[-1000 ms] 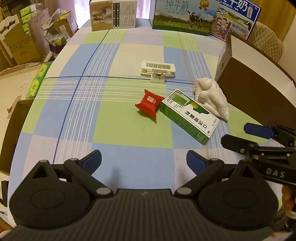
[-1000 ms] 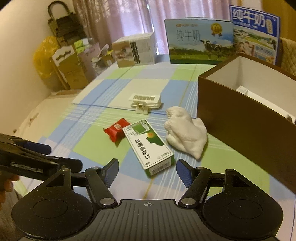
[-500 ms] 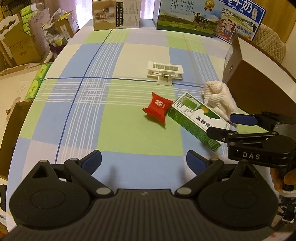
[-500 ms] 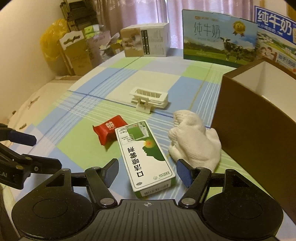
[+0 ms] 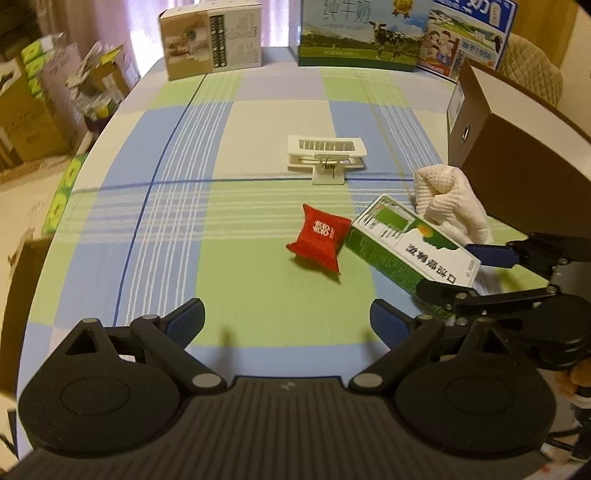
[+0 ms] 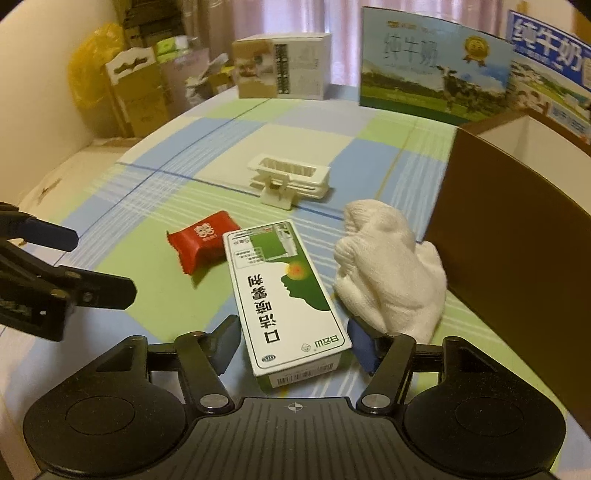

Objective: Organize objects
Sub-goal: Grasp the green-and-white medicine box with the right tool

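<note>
On the checked tablecloth (image 5: 155, 229), my right gripper (image 6: 295, 349) stands spread around the near end of the green-and-white carton (image 6: 280, 291), its blue pads just beside the carton's sides, not clearly pressing. A white cloth (image 6: 391, 266) crowds its right, against the brown box (image 6: 517, 251); a red packet (image 6: 203, 240) touches its left corner. My left gripper (image 5: 288, 321) hangs wide apart over bare cloth, open room ahead. A white clip (image 5: 327, 157) sits beyond; cartons (image 5: 212, 35) line the far edge.
</note>
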`<state>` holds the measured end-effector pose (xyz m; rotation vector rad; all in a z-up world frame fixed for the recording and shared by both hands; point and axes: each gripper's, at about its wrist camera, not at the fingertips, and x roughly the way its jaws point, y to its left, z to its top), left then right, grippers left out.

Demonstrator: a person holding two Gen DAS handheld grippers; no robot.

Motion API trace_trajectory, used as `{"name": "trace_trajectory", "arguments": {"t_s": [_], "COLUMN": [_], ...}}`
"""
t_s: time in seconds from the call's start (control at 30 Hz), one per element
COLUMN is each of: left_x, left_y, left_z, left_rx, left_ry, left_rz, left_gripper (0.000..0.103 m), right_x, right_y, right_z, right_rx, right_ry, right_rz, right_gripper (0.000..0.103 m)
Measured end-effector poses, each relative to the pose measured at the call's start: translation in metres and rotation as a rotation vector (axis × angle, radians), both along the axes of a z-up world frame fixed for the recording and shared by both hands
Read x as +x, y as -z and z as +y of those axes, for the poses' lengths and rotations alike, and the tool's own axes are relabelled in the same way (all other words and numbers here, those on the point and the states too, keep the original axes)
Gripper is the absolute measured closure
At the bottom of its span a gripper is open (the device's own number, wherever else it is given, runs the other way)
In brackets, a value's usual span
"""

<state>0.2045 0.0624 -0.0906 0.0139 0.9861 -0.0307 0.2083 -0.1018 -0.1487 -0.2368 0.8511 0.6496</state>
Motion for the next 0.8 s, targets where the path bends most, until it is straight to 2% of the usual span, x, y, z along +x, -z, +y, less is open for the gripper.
{"name": "trace_trajectory", "arguments": {"t_s": [0.23, 0.3, 0.6, 0.8], "left_x": [0.024, 0.032, 0.061, 0.068], "left_y": [0.011, 0.015, 0.026, 0.034], "left_z": [-0.008, -0.011, -0.023, -0.028], "left_rx": [0.026, 0.036, 0.069, 0.081], "left_ry": [0.087, 0.109, 0.163, 0.171], "left_rz": [-0.032, -0.038, -0.052, -0.043], "left_gripper": [0.015, 0.021, 0.037, 0.059], "right_x": [-0.006, -0.006, 0.002, 0.001], "right_y": [-0.003, -0.002, 0.001, 0.002], "right_z": [-0.002, 0.002, 0.003, 0.001], "right_rx": [0.032, 0.026, 0.076, 0.088], "right_ry": [0.138, 0.153, 0.193, 0.186], "right_rz": [0.005, -0.004, 0.035, 0.039], "right_gripper": [0.045, 0.045, 0.046, 0.047]}}
